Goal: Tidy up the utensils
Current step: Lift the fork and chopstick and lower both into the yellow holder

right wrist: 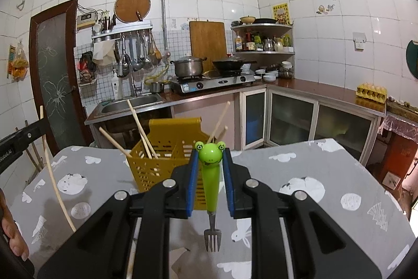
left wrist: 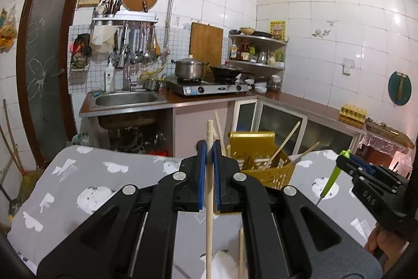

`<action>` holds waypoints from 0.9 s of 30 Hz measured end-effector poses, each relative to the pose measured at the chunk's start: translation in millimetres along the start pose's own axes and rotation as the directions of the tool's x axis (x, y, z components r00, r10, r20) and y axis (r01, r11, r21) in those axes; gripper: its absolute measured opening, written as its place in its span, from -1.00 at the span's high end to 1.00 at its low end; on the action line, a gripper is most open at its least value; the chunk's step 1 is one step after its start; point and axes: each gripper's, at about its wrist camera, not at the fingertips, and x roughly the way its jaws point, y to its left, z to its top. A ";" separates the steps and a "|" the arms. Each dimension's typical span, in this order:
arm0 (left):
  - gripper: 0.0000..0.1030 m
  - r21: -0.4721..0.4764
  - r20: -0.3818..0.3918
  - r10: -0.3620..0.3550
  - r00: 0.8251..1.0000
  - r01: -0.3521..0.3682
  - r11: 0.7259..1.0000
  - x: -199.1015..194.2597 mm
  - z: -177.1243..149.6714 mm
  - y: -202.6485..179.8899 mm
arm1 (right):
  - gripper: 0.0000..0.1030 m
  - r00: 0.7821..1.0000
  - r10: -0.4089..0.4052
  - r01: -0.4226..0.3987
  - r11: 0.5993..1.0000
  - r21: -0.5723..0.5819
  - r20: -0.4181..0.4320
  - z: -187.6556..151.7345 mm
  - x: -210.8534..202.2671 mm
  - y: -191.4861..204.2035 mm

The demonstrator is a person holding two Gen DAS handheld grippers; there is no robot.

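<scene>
yellow caddy (right wrist: 167,156) | green frog-handled fork (right wrist: 211,174) | grey white-printed tablecloth (right wrist: 300,169) | blue fingers (left wrist: 201,174)

Chopstick (left wrist: 209,174): pale wood, upright between left claw's pads
Frog-handled fork (right wrist: 211,175): green, tines down, clamped in right claw
Caddy (right wrist: 167,161): yellow, slotted, beyond claws, holding chopsticks

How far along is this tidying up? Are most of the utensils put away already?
Partly done: several chopsticks already stand in the yellow basket. In hand: the left hand-held gripper is shut on a chopstick, and the right hand-held gripper grips a frog-handled fork. Both still need dropping in; another stick lies below the left gripper.
</scene>
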 end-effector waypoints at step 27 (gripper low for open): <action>0.92 0.019 0.153 -0.053 0.987 0.050 0.999 133.4 97.5 -48.1 | 0.63 0.995 0.060 -0.064 0.997 0.048 0.082 106.9 91.0 11.4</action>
